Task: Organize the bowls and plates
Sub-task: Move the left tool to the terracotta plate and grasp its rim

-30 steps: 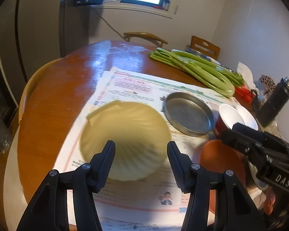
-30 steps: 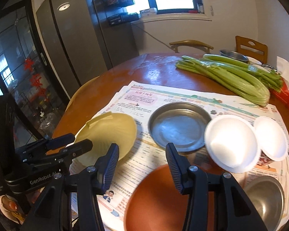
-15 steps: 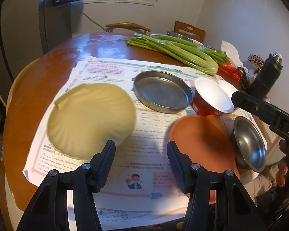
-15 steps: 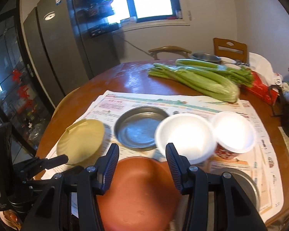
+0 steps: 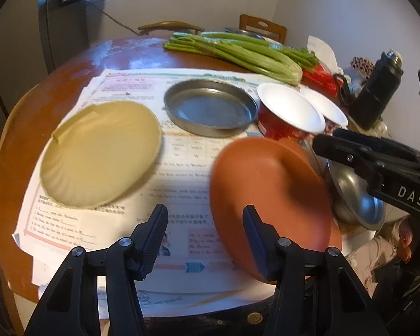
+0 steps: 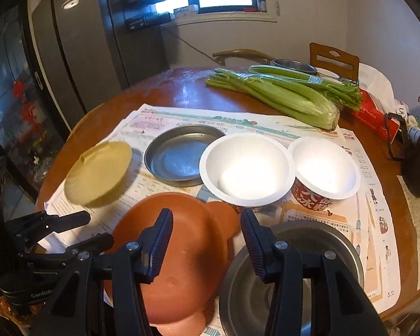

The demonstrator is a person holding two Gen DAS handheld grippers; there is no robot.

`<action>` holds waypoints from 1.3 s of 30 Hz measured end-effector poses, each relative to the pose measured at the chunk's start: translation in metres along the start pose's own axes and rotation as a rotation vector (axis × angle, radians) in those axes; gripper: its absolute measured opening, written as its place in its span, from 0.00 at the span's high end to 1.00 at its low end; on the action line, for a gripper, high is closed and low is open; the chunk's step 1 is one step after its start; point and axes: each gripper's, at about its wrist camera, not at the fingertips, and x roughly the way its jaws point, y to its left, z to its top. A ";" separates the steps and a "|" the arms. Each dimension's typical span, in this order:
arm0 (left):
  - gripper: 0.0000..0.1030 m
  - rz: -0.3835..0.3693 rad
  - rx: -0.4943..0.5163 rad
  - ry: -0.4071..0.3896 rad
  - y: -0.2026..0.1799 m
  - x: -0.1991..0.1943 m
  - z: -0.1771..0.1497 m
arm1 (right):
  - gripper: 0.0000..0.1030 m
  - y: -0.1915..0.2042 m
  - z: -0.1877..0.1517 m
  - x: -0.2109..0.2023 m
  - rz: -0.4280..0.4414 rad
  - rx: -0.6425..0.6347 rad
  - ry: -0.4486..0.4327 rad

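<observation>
The left gripper [image 5: 204, 233] hangs over the newspaper [image 5: 182, 173] with its jaws apart and nothing between them, near the rim of the orange plate [image 5: 268, 190]. The right gripper [image 6: 205, 240] also holds nothing, its jaws spread a little above the orange plate and the steel bowl [image 6: 322, 240]. On the paper-covered round surface [image 6: 182, 89], the yellow shell-shaped plate [image 5: 100, 154] lies at the left, the shallow metal pan [image 5: 210, 107] just beside it, then two white-lined red bowls [image 6: 246, 166] touching each other. Celery [image 6: 280, 95] lies behind them.
</observation>
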 end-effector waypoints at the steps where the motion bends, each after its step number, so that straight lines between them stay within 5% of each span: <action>1: 0.44 -0.002 0.003 0.005 -0.001 0.001 -0.001 | 0.51 0.000 -0.001 0.001 0.000 -0.004 0.002; 32: 0.44 0.025 0.062 0.063 -0.021 0.022 -0.016 | 0.51 0.010 -0.002 0.054 -0.112 -0.132 0.143; 39: 0.58 0.021 0.044 0.045 -0.012 0.022 -0.013 | 0.51 0.013 -0.002 0.061 -0.126 -0.144 0.157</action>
